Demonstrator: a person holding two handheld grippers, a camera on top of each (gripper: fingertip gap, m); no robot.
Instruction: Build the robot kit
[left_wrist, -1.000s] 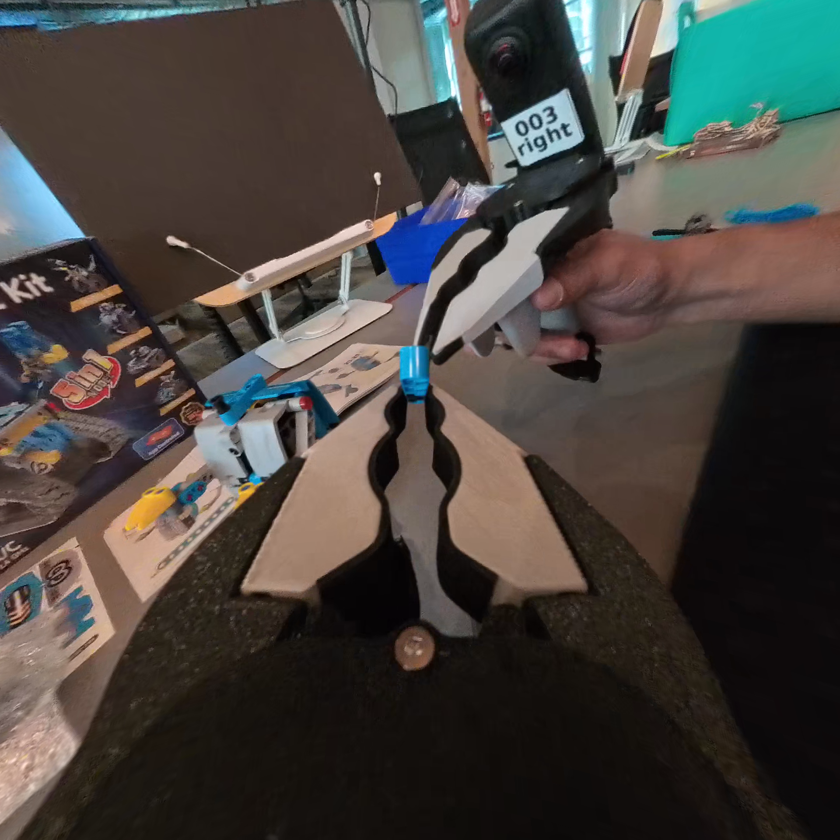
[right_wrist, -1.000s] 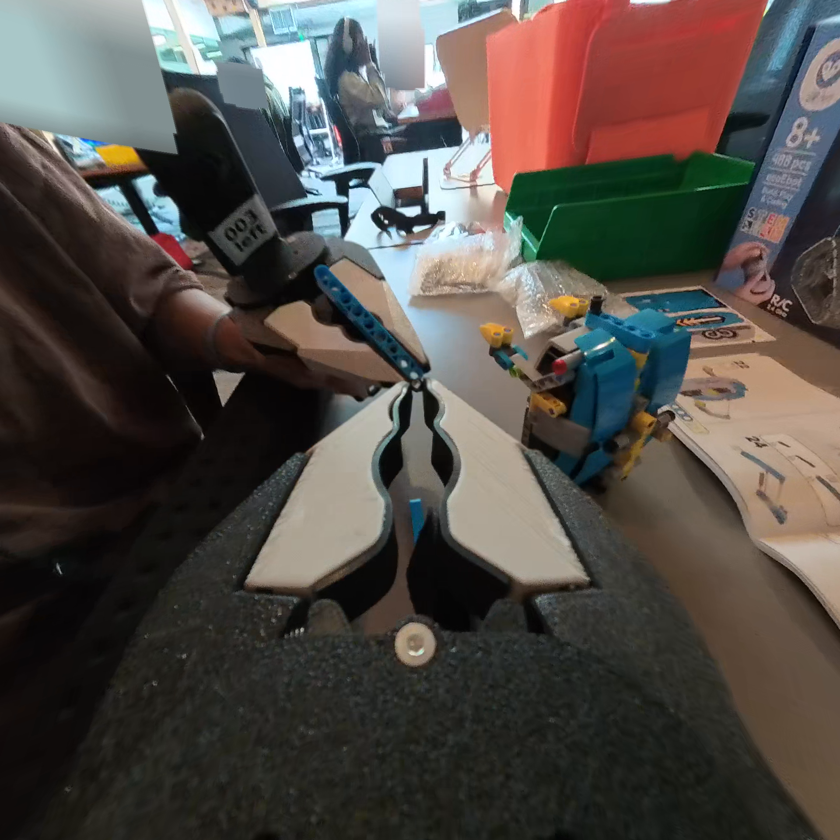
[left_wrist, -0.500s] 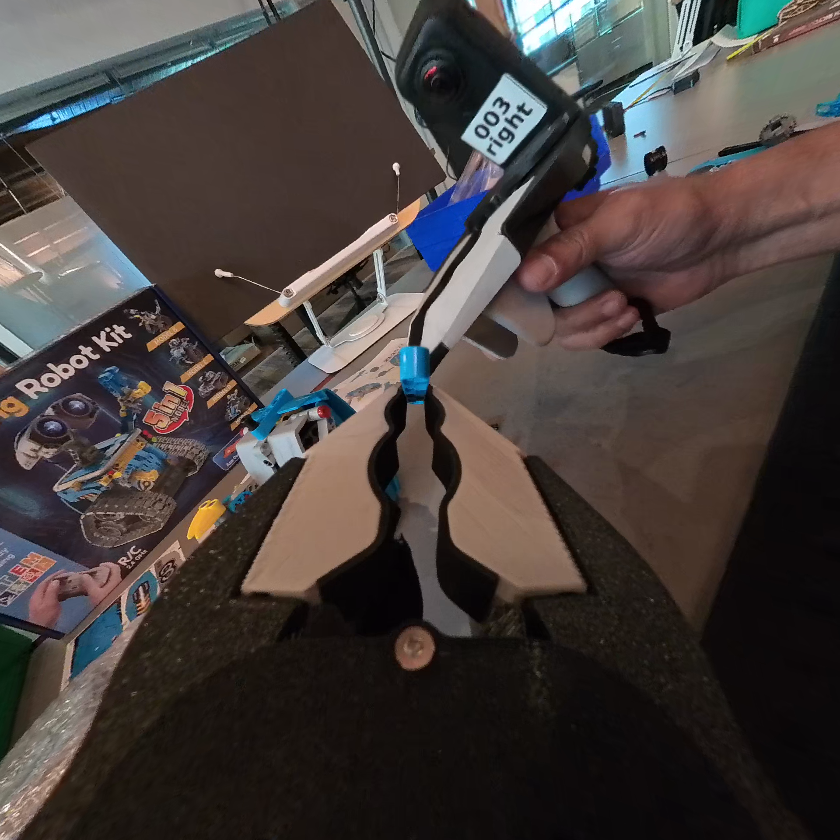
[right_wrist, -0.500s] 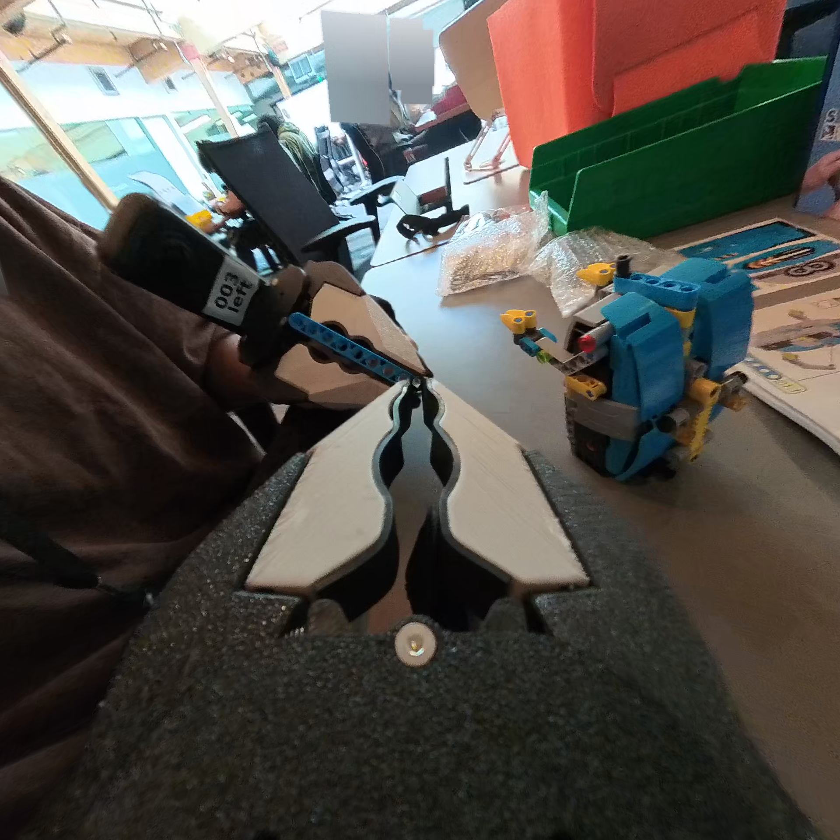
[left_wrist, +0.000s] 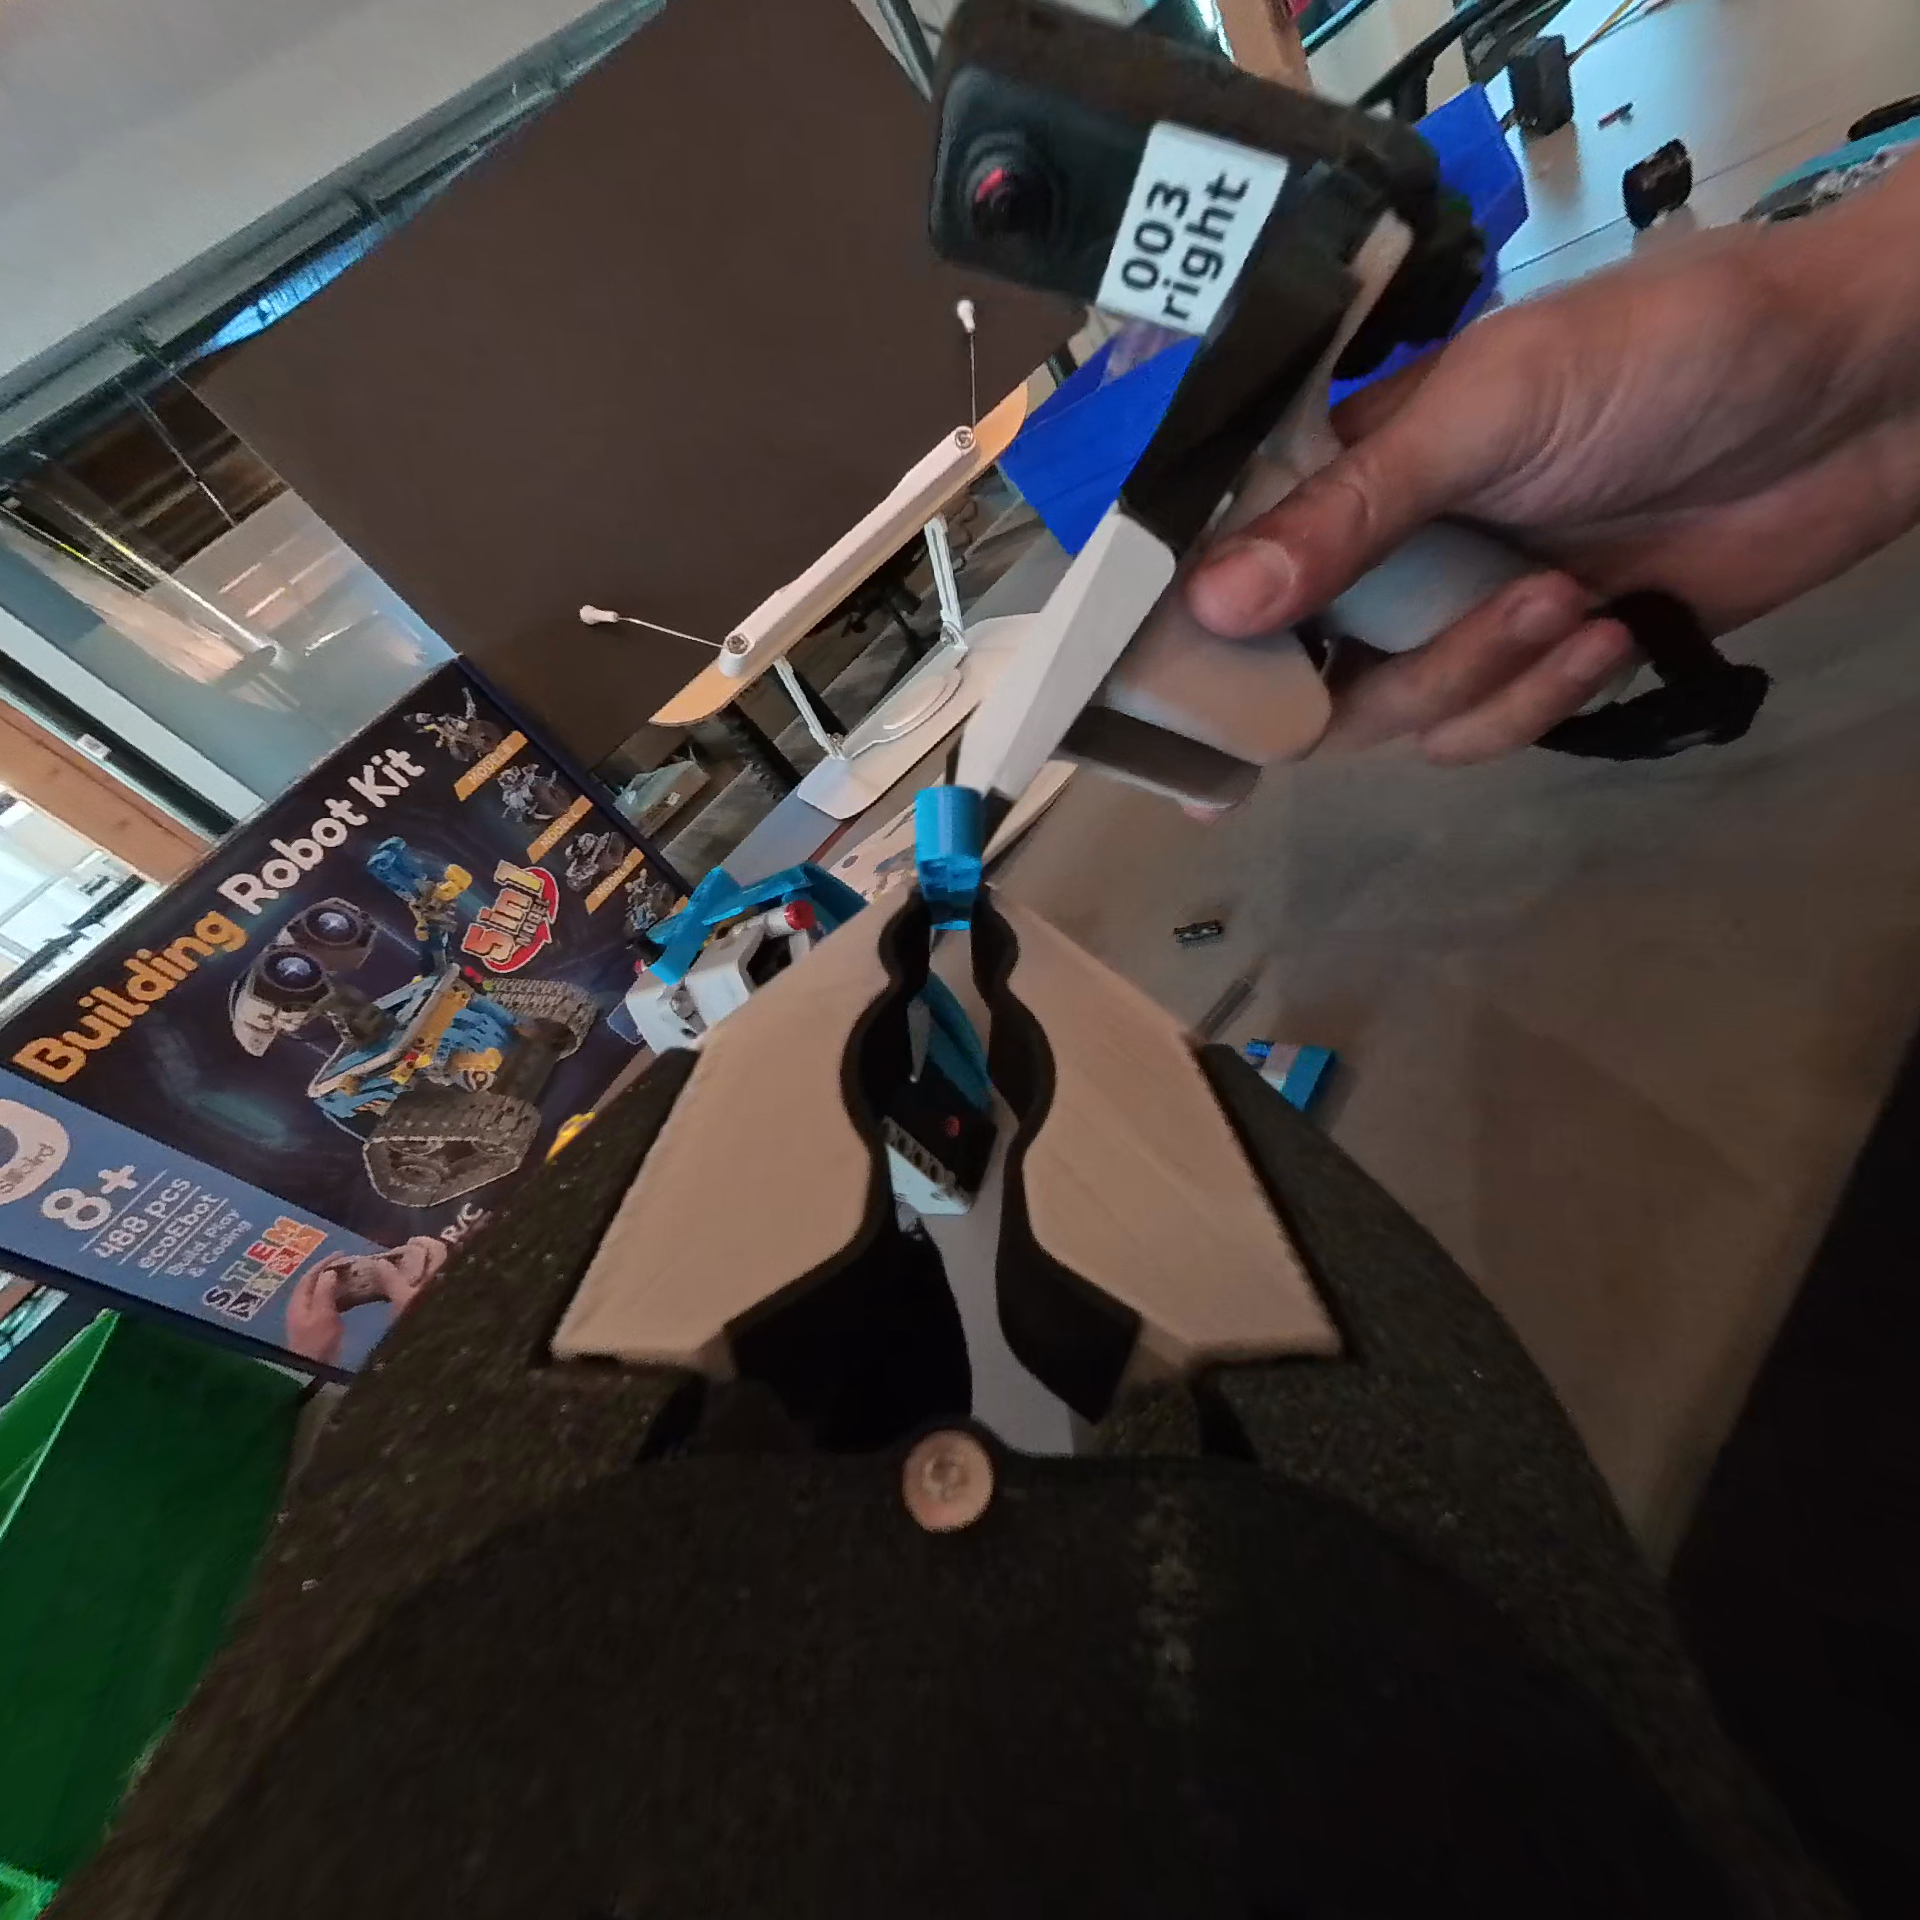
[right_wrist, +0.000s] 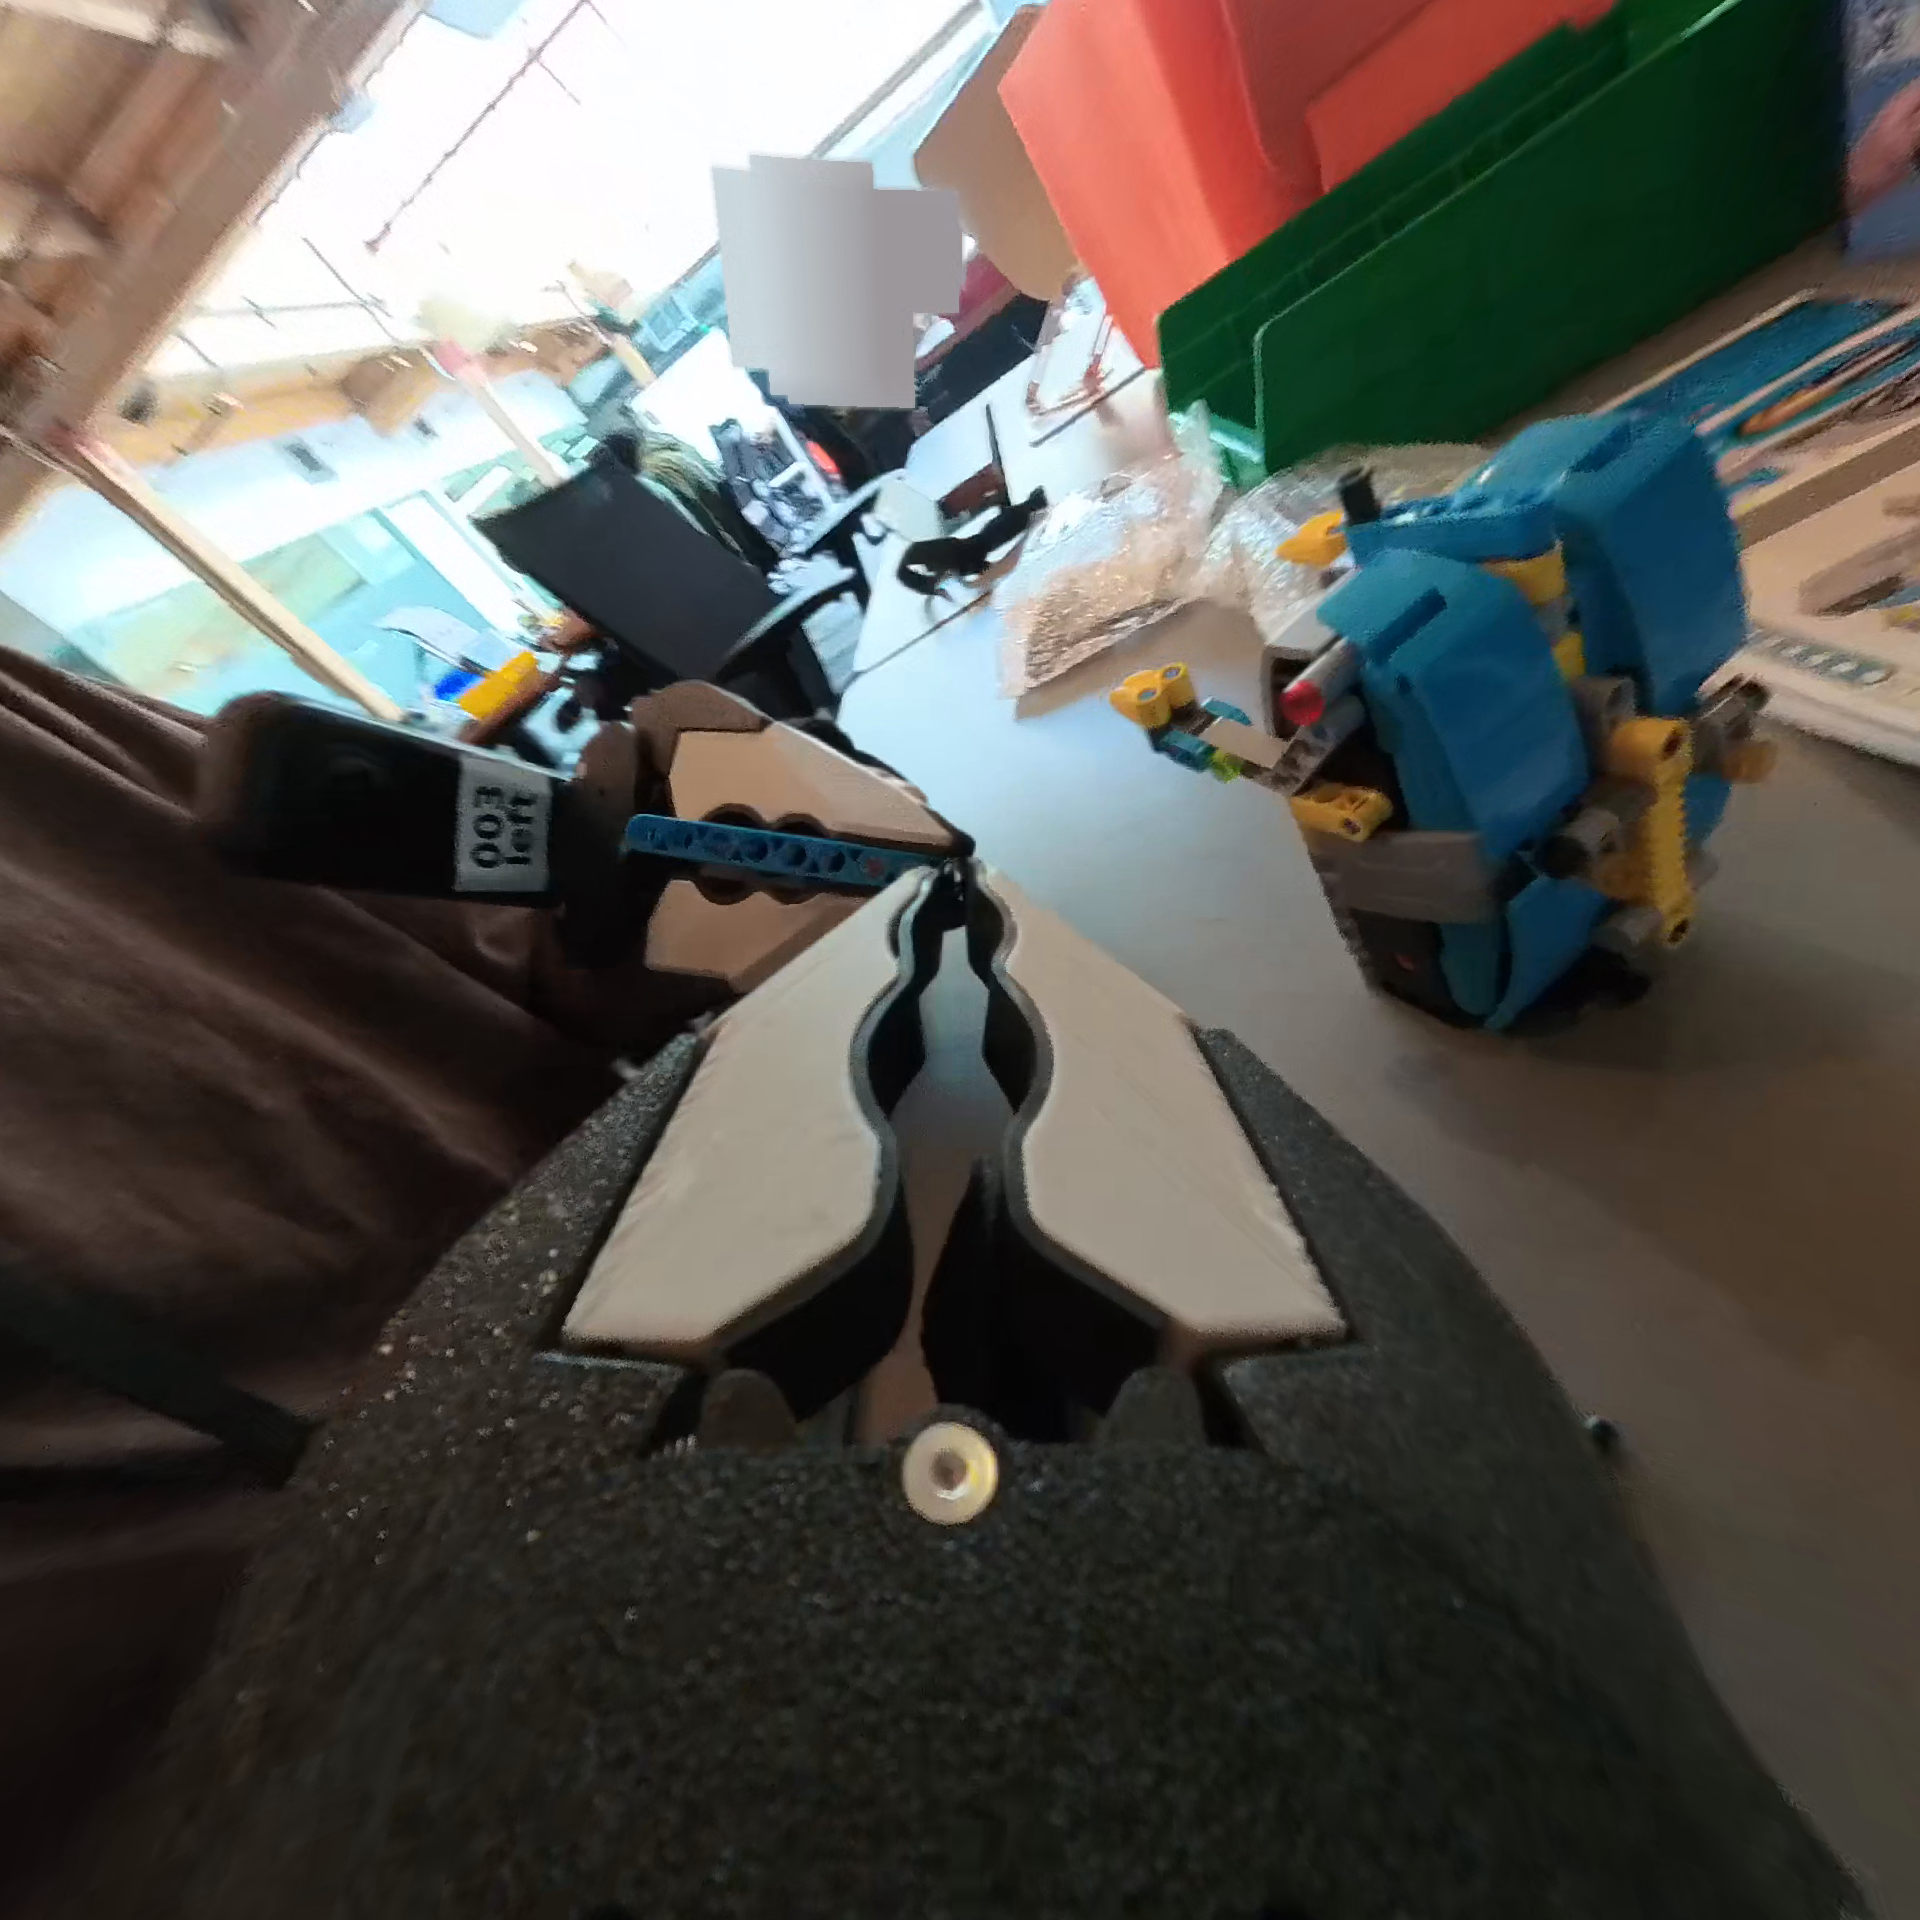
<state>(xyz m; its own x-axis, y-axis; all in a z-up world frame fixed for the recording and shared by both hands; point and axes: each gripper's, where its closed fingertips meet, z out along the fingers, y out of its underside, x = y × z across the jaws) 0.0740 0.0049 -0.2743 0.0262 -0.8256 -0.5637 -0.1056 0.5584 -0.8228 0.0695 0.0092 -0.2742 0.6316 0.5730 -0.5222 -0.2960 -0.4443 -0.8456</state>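
My left gripper (left_wrist: 948, 914) is shut on a blue beam with holes (left_wrist: 948, 852), whose end sticks out past the tips. In the right wrist view the left gripper (right_wrist: 940, 831) holds the beam (right_wrist: 769, 854) roughly level. My right gripper (right_wrist: 948, 883) is shut, with a small dark piece (right_wrist: 951, 878) at its tips, pressed against the beam's free end. In the left wrist view a hand holds the right gripper (left_wrist: 982, 795) just above the beam end. A blue and yellow brick robot model (right_wrist: 1507, 748) stands on the table to the right; it also shows in the left wrist view (left_wrist: 727, 956).
A kit box (left_wrist: 260, 1039) stands at the left, with a green bin (right_wrist: 1455, 291) and an orange folder (right_wrist: 1195, 156) behind the model. Plastic bags (right_wrist: 1091, 582) and a booklet (right_wrist: 1849, 582) lie nearby. Small loose pieces (left_wrist: 1294, 1070) lie on the grey table (left_wrist: 1558, 987).
Both grippers have rolled and lifted together, so both views now tilt. The beam stays in the left gripper and now lies level. The right tips stay at its end.
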